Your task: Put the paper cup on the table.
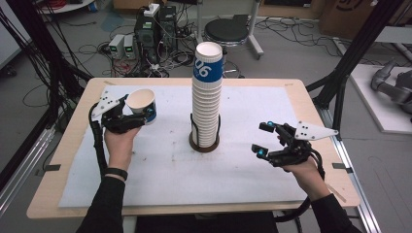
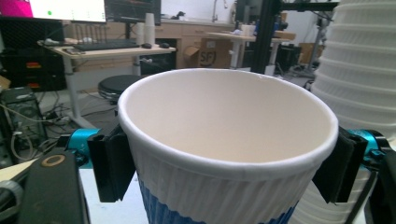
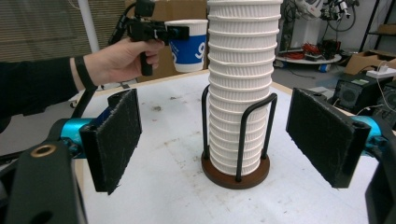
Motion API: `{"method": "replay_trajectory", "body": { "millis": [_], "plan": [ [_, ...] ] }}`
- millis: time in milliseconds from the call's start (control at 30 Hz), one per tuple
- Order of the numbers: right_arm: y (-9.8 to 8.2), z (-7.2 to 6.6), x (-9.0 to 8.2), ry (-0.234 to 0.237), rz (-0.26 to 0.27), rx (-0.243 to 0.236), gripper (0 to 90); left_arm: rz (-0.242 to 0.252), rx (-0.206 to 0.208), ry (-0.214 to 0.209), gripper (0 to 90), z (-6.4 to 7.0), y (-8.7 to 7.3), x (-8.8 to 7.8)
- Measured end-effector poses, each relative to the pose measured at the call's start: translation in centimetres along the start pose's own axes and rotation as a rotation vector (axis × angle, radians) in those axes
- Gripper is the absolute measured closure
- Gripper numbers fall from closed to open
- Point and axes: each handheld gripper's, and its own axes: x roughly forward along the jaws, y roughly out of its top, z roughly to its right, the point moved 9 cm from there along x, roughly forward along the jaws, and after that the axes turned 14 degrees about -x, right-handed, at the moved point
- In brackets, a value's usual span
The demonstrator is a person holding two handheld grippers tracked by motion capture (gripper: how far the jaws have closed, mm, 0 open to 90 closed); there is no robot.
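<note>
Holding a paper cup clamped upright in my left gripper, left of the cup stack; right gripper gapes empty.

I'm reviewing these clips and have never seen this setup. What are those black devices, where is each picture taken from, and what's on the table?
No robot here: a person holds a hand-operated two-jaw gripper in each hand. The high view looks down from above the person's side of the table. The other two come from cameras riding on each gripper, looking along its jaws.

On the white mat stands a tall stack of paper cups in a wire holder with a round brown base.

The left gripper is shut on a single paper cup, white with a blue band, held upright above the table to the stack's left. The right gripper is open and holds nothing; its jaws point at the stack.
</note>
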Motion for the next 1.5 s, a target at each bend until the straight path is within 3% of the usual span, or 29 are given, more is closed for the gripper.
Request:
{"method": "replay_trajectory", "body": {
  "millis": [267, 467, 600, 733, 1200, 1500],
  "plan": [
    [0.0, 0.0, 0.0, -0.001, 0.000, -0.003, 18.5, -0.019, -0.016, 0.056, 21.5, -2.1, -1.7, 0.5],
    [0.0, 0.0, 0.0, 0.000, 0.001, 0.001, 18.6, -0.038, -0.025, 0.068, 21.7, -2.7, -2.5, 1.2],
    [0.0, -0.1, 0.0, 0.001, -0.001, 0.002, 18.5, -0.061, -0.030, 0.098, 21.8, -3.4, -3.1, 1.5],
    [0.0, -0.1, 0.0, 0.000, -0.002, 0.000, 18.5, -0.055, -0.032, 0.127, 22.2, -4.0, -3.7, 1.5],
    [-0.1, -0.1, 0.0, 0.000, -0.005, 0.003, 18.6, -0.150, -0.068, 0.190, 22.2, -5.8, -6.5, 1.9],
    [-0.1, 0.0, 0.0, -0.005, -0.002, 0.000, 18.5, -0.206, -0.050, 0.213, 22.0, -6.0, -7.4, 1.9]
  ]
}}
